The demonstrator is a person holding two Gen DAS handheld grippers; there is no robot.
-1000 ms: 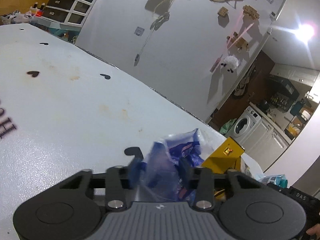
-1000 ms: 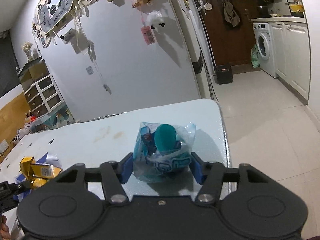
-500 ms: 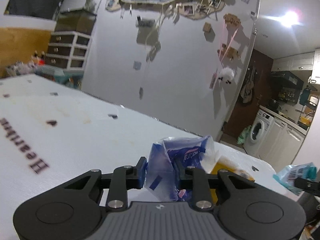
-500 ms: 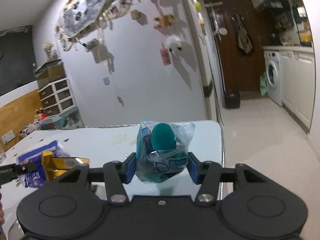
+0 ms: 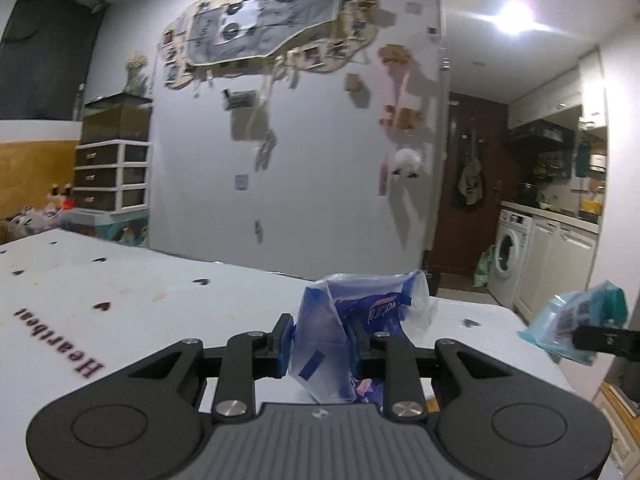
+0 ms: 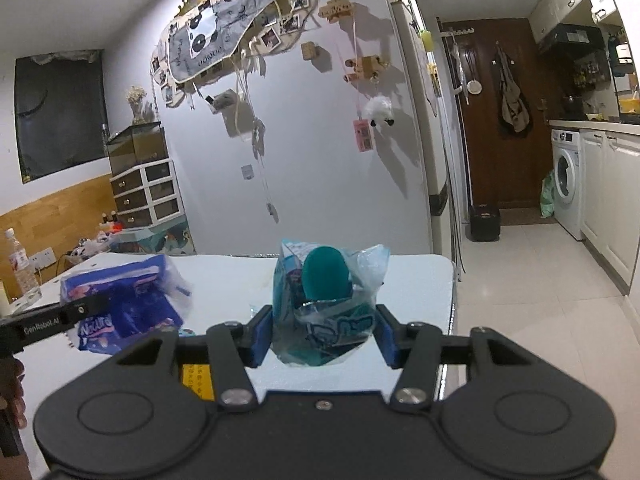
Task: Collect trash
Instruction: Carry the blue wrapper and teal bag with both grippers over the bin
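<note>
Already both pieces are lifted off the white table (image 6: 420, 276): the left gripper (image 5: 320, 340) pinches a crumpled blue plastic wrapper (image 5: 352, 320), the right gripper (image 6: 320, 336) a teal-and-clear plastic packet (image 6: 324, 300). No bin is in view; dropping them off remains.

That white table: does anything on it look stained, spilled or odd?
Yes. The white table has brownish stains near its printed hearts, like dried spills. A yellow packet lies on it, below the right tongs. Nothing looks freshly spilled.
</note>
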